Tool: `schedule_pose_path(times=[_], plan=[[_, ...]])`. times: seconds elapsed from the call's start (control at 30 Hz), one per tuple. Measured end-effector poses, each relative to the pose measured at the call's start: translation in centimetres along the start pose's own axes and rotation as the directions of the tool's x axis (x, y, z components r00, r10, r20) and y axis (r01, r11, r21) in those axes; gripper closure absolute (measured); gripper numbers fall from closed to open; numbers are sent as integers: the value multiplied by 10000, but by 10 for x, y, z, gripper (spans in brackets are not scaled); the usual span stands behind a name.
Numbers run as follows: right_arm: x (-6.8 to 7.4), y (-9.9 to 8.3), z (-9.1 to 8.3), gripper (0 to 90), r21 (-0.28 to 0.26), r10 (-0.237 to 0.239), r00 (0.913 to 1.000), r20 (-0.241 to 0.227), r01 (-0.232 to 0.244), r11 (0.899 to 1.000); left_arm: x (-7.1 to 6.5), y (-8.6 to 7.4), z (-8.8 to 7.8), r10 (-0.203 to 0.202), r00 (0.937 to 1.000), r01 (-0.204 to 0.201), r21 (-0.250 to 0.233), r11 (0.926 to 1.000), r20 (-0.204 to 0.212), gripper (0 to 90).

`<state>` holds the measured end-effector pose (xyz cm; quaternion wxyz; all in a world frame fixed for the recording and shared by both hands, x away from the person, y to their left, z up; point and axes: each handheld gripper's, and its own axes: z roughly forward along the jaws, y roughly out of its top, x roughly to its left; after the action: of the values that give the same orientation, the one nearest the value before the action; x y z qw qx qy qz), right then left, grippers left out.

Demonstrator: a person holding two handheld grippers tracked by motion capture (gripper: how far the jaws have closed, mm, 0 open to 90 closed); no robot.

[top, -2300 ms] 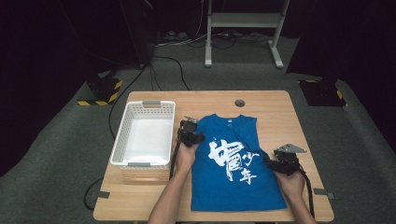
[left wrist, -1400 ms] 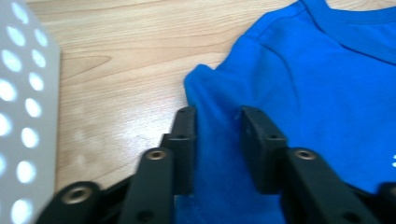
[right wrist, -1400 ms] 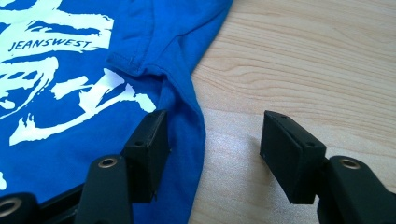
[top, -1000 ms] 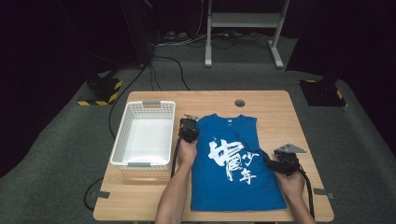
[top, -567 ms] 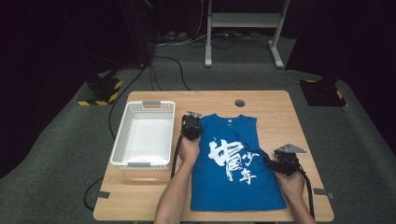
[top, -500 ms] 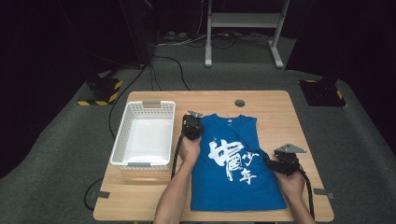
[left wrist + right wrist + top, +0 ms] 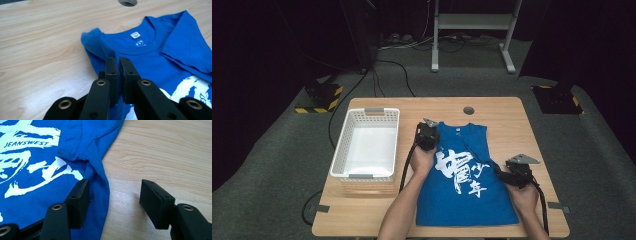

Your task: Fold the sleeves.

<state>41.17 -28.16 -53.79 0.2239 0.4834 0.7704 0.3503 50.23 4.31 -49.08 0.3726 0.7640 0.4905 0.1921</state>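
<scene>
Fabric is the worry: the blue T-shirt [image 7: 464, 177] lies face up on the wooden table [image 7: 502, 107], just right of the white basket [image 7: 367, 145], its collar toward the far edge and both sleeves already folded in over the chest. At the shirt's near-collar corner on the basket side, the left gripper [image 7: 116, 63] has its jaws pressed together on a pinched ridge of the cloth, a small hump of shoulder fabric rising just ahead of the pads. Along the opposite side edge, the right gripper [image 7: 113, 195] stands with its jaws wide apart, one over the blue cloth and the other over bare wood, the hem running between them and nothing clamped. The likely trouble, as I judge it, is that only one side is secured: if the left hand lifts or drags while the right has not closed, the shirt will skew, the tucked sleeves may flop open, and the fold will come out crooked. The left pinch also looks thin, perhaps just one layer, so it could slip free under tension. Closing the right jaws too shallow would miss the hem or catch only the upper layer, and scraping the wood could bunch the cloth
</scene>
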Motion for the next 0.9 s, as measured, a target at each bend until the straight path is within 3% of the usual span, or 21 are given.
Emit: schedule_pose_path(times=[0.5, 0.7, 0.9], plan=[[0, 0, 0, 409, 2, 0, 10000, 16, 0, 10000, -28, -9, 24, 631, 9973, -654, 625, 9959, 371, 838], [0, 0, 0, 409, 6, 23, 10000, -8, -23, 10000, -32, -14, 30, 653, 9958, -701, 764, 9946, 639, 770], [0, 0, 0, 408, 7, 24, 10000, 1, -24, 10000, -32, -15, 24, 712, 9944, -754, 524, 9958, 775, 665]])
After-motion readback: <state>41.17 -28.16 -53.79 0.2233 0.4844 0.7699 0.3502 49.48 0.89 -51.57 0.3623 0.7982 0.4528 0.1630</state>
